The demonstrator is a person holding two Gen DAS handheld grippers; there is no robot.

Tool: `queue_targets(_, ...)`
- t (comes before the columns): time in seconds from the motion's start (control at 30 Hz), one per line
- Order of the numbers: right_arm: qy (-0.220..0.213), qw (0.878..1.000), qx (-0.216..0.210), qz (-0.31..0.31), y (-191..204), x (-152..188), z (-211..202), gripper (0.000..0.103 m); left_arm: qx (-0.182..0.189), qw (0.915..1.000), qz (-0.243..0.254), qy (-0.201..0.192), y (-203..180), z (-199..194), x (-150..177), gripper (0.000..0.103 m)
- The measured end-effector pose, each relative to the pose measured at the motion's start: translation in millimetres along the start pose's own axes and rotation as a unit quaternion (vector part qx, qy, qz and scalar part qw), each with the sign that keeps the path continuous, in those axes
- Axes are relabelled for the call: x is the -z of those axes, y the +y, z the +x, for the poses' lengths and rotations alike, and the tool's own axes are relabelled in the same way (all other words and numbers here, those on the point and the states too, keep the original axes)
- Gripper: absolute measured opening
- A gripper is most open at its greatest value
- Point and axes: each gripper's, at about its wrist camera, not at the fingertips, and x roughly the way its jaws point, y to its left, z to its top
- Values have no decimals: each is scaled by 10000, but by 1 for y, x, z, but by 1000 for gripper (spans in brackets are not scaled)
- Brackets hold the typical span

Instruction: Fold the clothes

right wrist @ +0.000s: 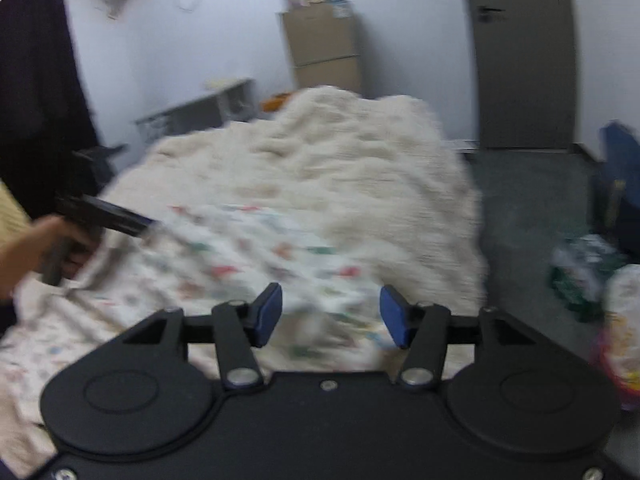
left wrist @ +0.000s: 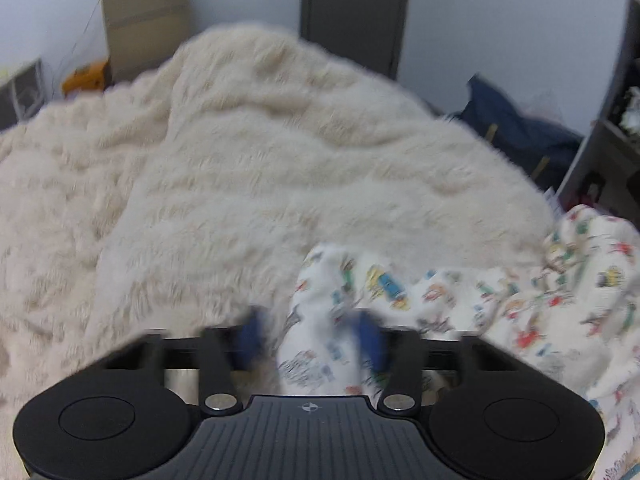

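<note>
A white garment printed with small coloured pictures [left wrist: 500, 300] lies crumpled on a fluffy cream blanket [left wrist: 240, 160] that covers the bed. In the blurred left wrist view, a raised fold of it stands between the blue pads of my left gripper [left wrist: 312, 340]. The right wrist view shows that left gripper [right wrist: 146, 226], held by a hand [right wrist: 24, 256], pinched on the garment's [right wrist: 240, 256] far left edge. My right gripper [right wrist: 331, 316] hovers over the garment's near edge, jaws well apart, pads pressing on nothing.
A tall cardboard box [right wrist: 320, 40] and a grey door [right wrist: 524, 60] stand by the far wall. On the floor right of the bed lie a blue bag [left wrist: 516, 132] and plastic bags [right wrist: 588, 272]. A dark curtain [right wrist: 36, 100] hangs at the left.
</note>
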Motion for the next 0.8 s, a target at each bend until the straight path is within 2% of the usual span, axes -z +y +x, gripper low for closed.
queue_targets(0.07, 189, 9998, -25, -95, 5, 3, 15, 53, 229, 9986, -235, -421, 11, -22, -6, 5)
queue_targets(0.2, 439, 9989, 113, -67, 6, 12, 40, 53, -377, 9871, -220, -1540, 29, -82, -28, 5)
queue_targets(0.3, 420, 9990, 142, -108, 11, 12, 42, 53, -819, 9679, -239, -2365, 46, -131, -38, 5)
queue_targets(0.33, 412, 9990, 142, -120, 12, 12, 42, 53, -1022, 9586, -272, -2642, 53, -148, -38, 5)
queue_targets(0.37, 405, 9990, 137, -128, 14, 12, 43, 53, -1362, 9449, -273, -2964, 60, -165, -38, 5)
queue_targets(0.4, 406, 9990, 130, -138, 15, 13, 44, 53, -1912, 9221, -275, -3352, 70, -185, -35, 5)
queue_targets(0.43, 411, 9990, 122, -150, 16, 14, 46, 53, -2308, 9038, -298, -3592, 77, -196, -32, 5)
queue_targets(0.47, 419, 9989, 125, -178, 18, 14, 47, 53, -2527, 8938, -361, -3688, 84, -202, -30, 5)
queue_targets(0.5, 431, 9988, 128, -206, 20, 14, 49, 53, -2965, 8740, -477, -3819, 101, -212, -24, 5)
queue_targets(0.53, 434, 9987, 125, -221, 20, 15, 47, 53, -3318, 8607, -539, -3824, 118, -218, -18, 5)
queue_targets(0.57, 433, 9987, 118, -228, 20, 14, 44, 53, -3582, 8513, -575, -3790, 132, -222, -13, 6)
queue_targets(0.63, 435, 9987, 107, -245, 22, 13, 44, 53, -3848, 8502, -610, -3539, 154, -218, -5, 6)
queue_targets(0.7, 435, 9986, 104, -265, 23, 13, 43, 53, -4084, 8593, -769, -2983, 195, -205, 19, 6)
queue_targets(0.77, 453, 9985, 123, -282, 24, 11, 44, 53, -4317, 8625, -1139, -2382, 234, -185, 51, 1)
queue_targets(0.8, 461, 9984, 136, -288, 24, 11, 44, 53, -4302, 8650, -1325, -2218, 248, -180, 66, 1)
